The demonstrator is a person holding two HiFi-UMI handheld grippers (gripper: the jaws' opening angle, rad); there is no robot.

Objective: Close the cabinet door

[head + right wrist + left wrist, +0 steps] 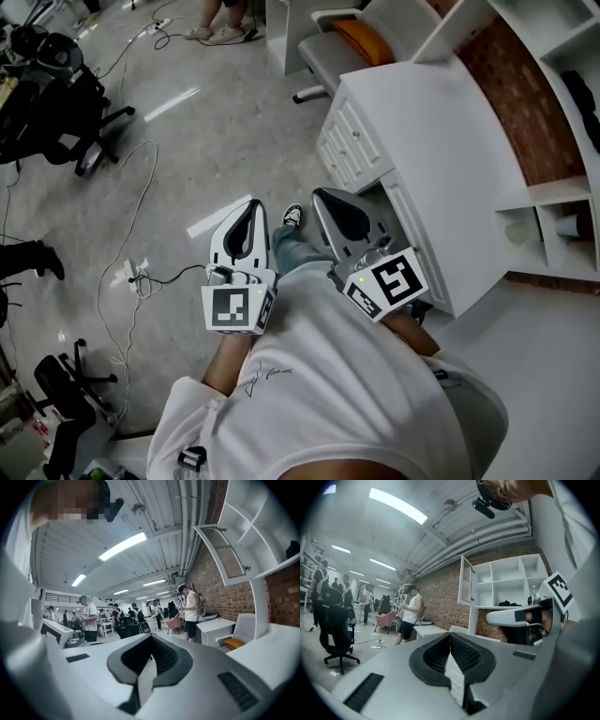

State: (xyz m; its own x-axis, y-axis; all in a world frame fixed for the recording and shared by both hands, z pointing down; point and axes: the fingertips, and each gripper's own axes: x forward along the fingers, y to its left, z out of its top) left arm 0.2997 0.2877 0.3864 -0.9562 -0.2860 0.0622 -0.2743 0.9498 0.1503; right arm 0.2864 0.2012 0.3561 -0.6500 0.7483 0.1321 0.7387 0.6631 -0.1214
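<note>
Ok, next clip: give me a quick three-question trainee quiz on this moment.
1. True or false: the cabinet door is already shut.
2. The left claw holds: A a handle, B nothing, C a cable?
3. Fill in: the wall beside that door is bare ___.
Key: 1 false; 2 B; 3 brick.

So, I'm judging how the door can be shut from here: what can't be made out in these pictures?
Cabinet door hinges: both gripper views, too small and washed out.
Dark thing on the shelf: left gripper view, too small to identify.
Shelf unit: head view, cut off by the right edge; the open door cannot be surely picked out there.
</note>
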